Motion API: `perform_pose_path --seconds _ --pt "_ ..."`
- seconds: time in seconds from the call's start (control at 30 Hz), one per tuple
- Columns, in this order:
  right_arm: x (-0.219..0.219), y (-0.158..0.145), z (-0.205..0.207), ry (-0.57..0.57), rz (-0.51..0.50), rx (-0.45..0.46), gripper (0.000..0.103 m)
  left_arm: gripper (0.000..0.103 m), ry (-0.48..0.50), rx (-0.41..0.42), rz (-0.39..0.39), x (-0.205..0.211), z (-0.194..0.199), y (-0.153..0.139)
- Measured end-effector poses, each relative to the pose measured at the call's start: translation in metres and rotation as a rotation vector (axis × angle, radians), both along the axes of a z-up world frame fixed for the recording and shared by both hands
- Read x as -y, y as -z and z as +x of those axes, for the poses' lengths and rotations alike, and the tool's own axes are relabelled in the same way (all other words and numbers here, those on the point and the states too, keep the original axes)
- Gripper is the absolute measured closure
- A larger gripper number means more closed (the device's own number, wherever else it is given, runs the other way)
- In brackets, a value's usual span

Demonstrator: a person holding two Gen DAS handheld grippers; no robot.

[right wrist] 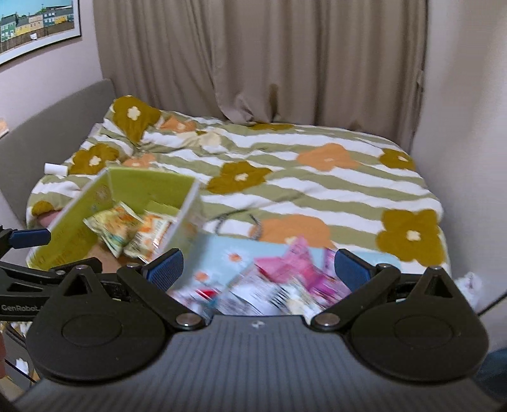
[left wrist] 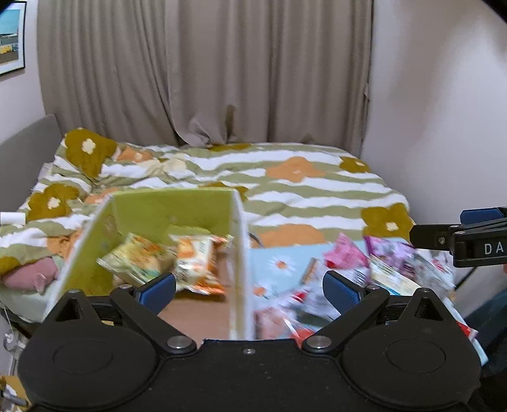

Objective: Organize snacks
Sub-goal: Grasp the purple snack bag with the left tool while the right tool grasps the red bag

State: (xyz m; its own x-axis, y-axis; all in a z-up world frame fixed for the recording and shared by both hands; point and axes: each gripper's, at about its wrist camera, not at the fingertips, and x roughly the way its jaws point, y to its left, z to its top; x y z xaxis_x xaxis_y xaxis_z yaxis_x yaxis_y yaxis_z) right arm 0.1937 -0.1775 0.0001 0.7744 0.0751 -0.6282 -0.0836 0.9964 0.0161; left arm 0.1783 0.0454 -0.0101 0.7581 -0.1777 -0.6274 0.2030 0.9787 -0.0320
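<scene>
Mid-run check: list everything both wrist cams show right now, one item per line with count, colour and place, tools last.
Box: one, green inside, open-topped, front left on the bed.
Packets in box: at least two, yellow-green and orange-white, on the box floor; blurred.
Mat: one, light blue with flowers, right of the box.
Loose snack packets: a pile, pink, purple, red and white, on the mat; too blurred to count.
Duvet: one, green-white stripes with orange and mustard flowers, covering the bed.
Curtain: beige, behind the bed.
Framed picture: one, upper left wall.
Left tool: black, blue pads, open, over the box's right wall.
Right tool: black, blue pads, open, over the pile.
</scene>
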Motion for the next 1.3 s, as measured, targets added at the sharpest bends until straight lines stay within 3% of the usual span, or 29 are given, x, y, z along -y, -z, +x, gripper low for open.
perform_pose_path --seconds 0.2,0.33,0.5,0.9,1.13,1.3 --pt "0.05 0.016 -0.031 0.033 0.01 -0.024 0.0 0.002 -0.024 -0.065 -0.016 0.031 -0.021 0.02" --pt "0.076 0.035 -0.047 0.052 -0.011 -0.048 0.0 0.002 -0.101 -0.12 -0.017 0.045 -0.031 0.048" --pt "0.101 0.073 -0.061 0.066 -0.034 -0.104 0.0 0.002 -0.189 -0.22 -0.096 0.05 -0.036 0.084" --pt "0.136 0.149 -0.067 0.071 0.01 -0.204 0.0 0.003 -0.25 -0.288 -0.232 0.068 -0.016 0.137" --pt "0.137 0.163 -0.061 0.034 0.0 -0.207 0.0 0.017 -0.242 -0.341 -0.349 0.064 -0.011 0.161" --pt "0.138 0.173 -0.053 0.023 -0.003 -0.231 0.0 0.035 -0.208 -0.344 -0.337 0.057 -0.015 0.163"
